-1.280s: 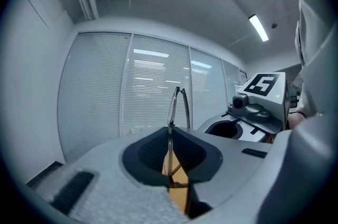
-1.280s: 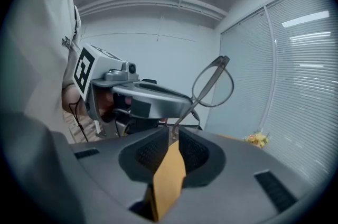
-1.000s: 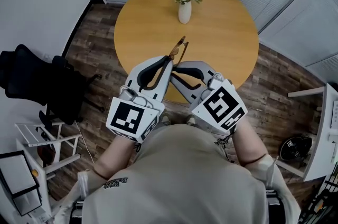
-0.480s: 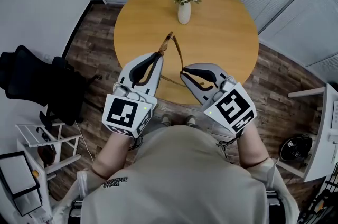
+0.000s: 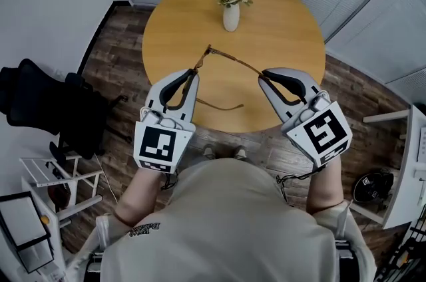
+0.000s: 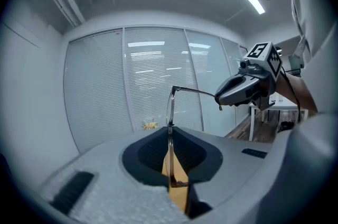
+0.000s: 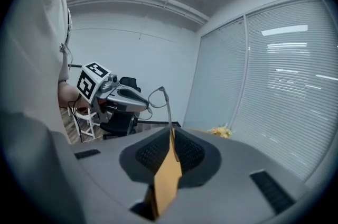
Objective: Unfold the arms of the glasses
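You are working over a round wooden table point(image 5: 286, 28), with a flower vase point(image 5: 231, 16) standing at its far side. Your left gripper point(image 5: 192, 72) is clamping the front of the glasses point(image 5: 202, 59) edge-on. Your right gripper point(image 5: 264, 76) is pinching the tip of one arm point(image 5: 234, 58), so the pair is hanging in the air between them, above the tabletop. The other arm point(image 5: 219, 107) is trailing lower. The thin wire frame is looking light, springy and easily bent, so favour the rim and hinge.
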Tool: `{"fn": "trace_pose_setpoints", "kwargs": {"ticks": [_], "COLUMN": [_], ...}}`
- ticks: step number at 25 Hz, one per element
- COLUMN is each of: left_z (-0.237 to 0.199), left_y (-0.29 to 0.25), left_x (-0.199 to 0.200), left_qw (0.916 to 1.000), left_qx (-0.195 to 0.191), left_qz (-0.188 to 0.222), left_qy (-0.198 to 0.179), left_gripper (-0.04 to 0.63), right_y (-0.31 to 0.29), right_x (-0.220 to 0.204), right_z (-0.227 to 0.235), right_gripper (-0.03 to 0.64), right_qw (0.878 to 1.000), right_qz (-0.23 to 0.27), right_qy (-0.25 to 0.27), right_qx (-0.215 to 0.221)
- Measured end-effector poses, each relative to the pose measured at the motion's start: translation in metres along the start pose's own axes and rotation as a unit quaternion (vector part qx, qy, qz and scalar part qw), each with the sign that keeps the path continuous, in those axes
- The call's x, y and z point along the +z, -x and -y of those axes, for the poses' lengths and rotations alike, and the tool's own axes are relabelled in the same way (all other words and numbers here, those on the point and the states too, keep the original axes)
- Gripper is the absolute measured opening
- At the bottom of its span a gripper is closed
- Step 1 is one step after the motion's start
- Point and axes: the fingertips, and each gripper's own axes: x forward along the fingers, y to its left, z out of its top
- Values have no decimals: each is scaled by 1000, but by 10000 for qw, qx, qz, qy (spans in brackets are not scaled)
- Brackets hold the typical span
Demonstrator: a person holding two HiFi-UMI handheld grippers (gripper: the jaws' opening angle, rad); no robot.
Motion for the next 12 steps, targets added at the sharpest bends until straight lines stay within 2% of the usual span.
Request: {"fn": "trace_pose_setpoints", "kwargs": {"ticks": [5,12], "left_z": [5,-6], "left_y": [1,5], "left_x": [-3,6], "left_qw": [9999,9997], "left_qx": [-54,224], "left_qz": [-90,21], "left_qy": [-41,-138], "left_gripper": [40,40], "right_y": [5,2], "right_x": [2,3], "right_z": [0,-5], "right_gripper": [43,43], "right_qw": [9995,10000], "right_qz": [-122,8], "right_qy": [296,65], "right_qx": [-11,31]}}
